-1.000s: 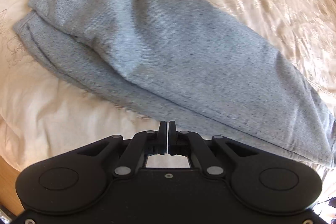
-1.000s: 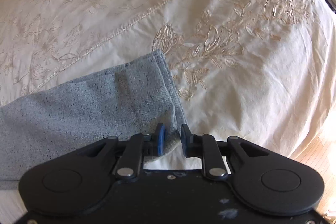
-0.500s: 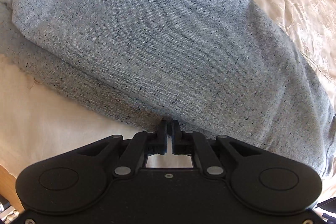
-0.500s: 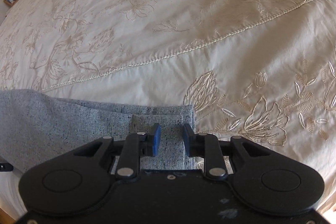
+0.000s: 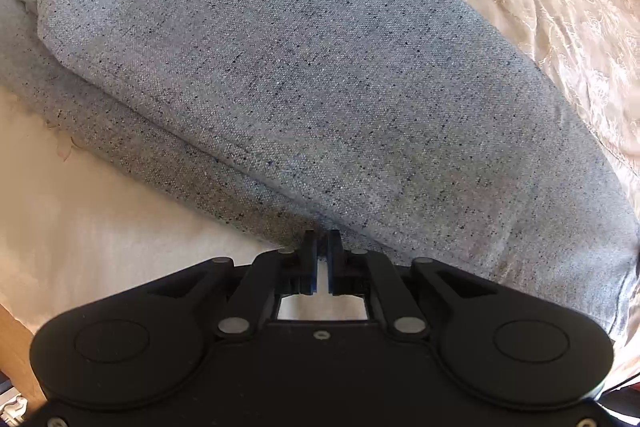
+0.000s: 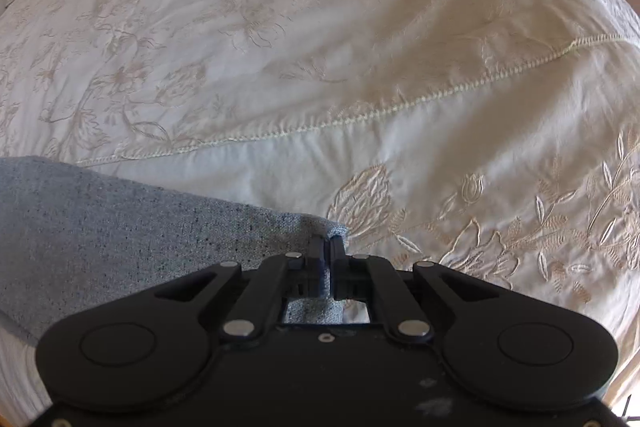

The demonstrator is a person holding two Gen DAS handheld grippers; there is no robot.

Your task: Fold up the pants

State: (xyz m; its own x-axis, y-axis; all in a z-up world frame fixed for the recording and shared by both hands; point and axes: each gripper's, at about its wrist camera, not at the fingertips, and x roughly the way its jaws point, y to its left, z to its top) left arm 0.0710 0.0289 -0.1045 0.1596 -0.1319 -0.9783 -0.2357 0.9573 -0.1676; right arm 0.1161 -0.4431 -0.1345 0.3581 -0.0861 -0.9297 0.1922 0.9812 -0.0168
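Since a second earlier, both grippers had been brought down close to the grey pants point(image 5: 304, 75), which were laid folded lengthwise on the cream embroidered bedspread point(image 6: 320, 47). At the near long edge of the pants, the left gripper point(image 5: 322, 241) was set with its jaws almost together, a thin fold of fabric apparently pinched between them. At the pants' end corner, the jaws of the right gripper point(image 6: 329, 247) had just been closed, and the cloth was clamped between them.
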